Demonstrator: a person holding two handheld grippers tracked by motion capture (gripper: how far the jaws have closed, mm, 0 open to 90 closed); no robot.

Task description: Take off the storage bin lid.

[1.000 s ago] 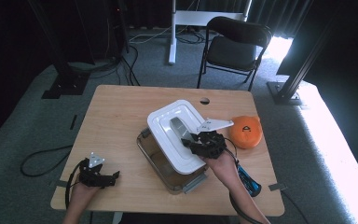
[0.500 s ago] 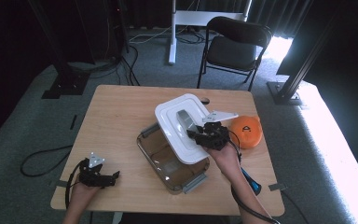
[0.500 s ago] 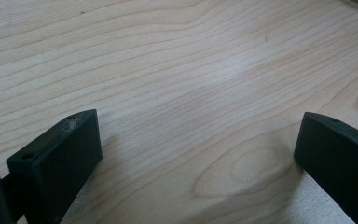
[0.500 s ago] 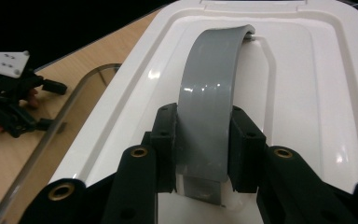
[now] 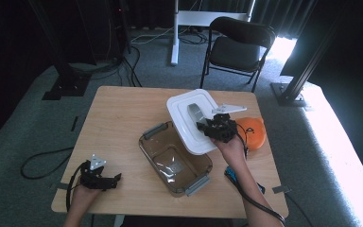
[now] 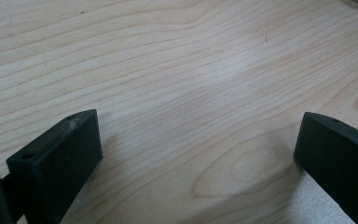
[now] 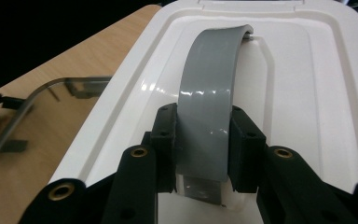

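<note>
Both handheld grippers, left (image 5: 108,179) and right (image 5: 207,127), are matte black with blocky jaws; brass-ringed screw holes stud the right's linkage, a grey three-cornered plate (image 5: 96,162) tops each, and black cables (image 5: 69,187) trail behind.

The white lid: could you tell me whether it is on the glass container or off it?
Off: the right tongs grip the white lid by its grey handle, leaving the glass container mostly uncovered.
</note>
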